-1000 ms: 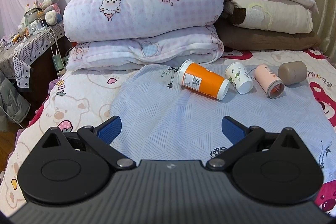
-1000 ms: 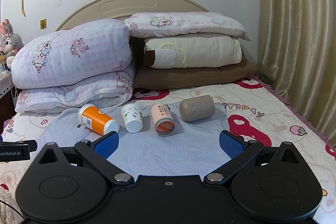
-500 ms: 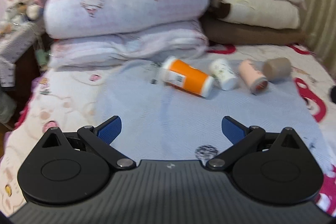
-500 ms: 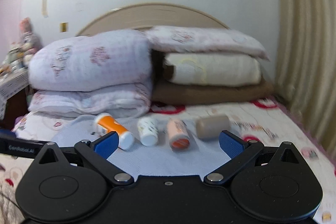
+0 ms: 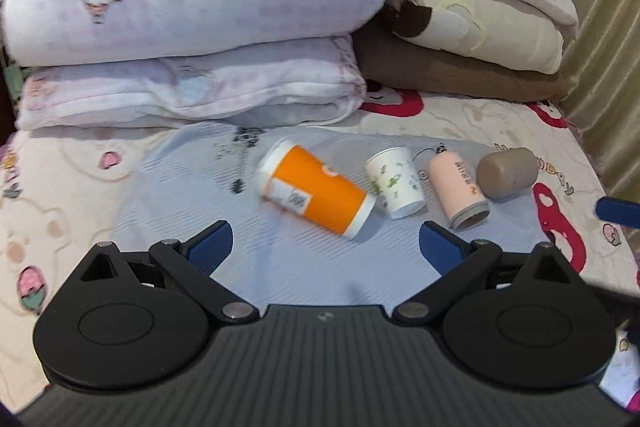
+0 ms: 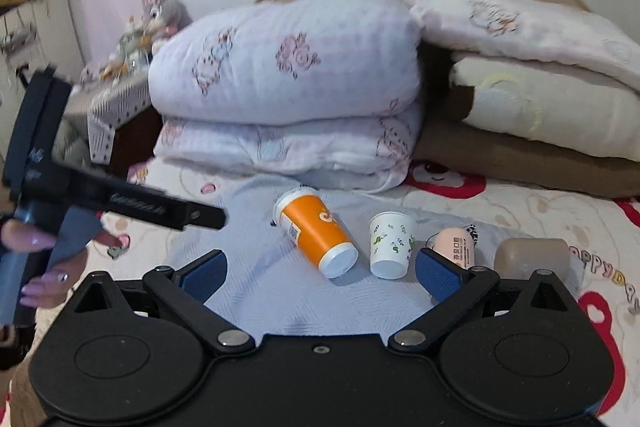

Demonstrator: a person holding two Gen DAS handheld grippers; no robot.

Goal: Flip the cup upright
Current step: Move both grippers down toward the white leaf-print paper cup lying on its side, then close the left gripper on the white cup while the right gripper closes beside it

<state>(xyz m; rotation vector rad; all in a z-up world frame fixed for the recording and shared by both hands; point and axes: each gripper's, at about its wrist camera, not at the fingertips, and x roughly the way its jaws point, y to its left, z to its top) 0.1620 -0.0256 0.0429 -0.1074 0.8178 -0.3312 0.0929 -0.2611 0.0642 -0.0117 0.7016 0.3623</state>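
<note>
Several cups lie on their sides in a row on a pale blue mat (image 5: 304, 267) on the bed: an orange cup (image 5: 316, 195) (image 6: 318, 233), a white leaf-print cup (image 5: 396, 183) (image 6: 390, 245), a pink cup (image 5: 458, 189) (image 6: 456, 245) and a taupe cup (image 5: 508, 173) (image 6: 532, 257). My left gripper (image 5: 326, 247) is open and empty, just in front of the orange cup. My right gripper (image 6: 320, 269) is open and empty, in front of the orange and white cups. The right view shows the left gripper's body (image 6: 108, 199) at its left.
Folded pink quilts (image 5: 192, 15) and stacked pillows (image 5: 480, 27) rise right behind the cups. A curtain (image 5: 612, 27) hangs at the right. A bedside table with a plush rabbit (image 6: 160, 3) stands to the left of the bed.
Both grippers have moved forward and lower toward the cups, which now look larger. The right view has swung left, and the left gripper's body has come into it. The cups have not moved.
</note>
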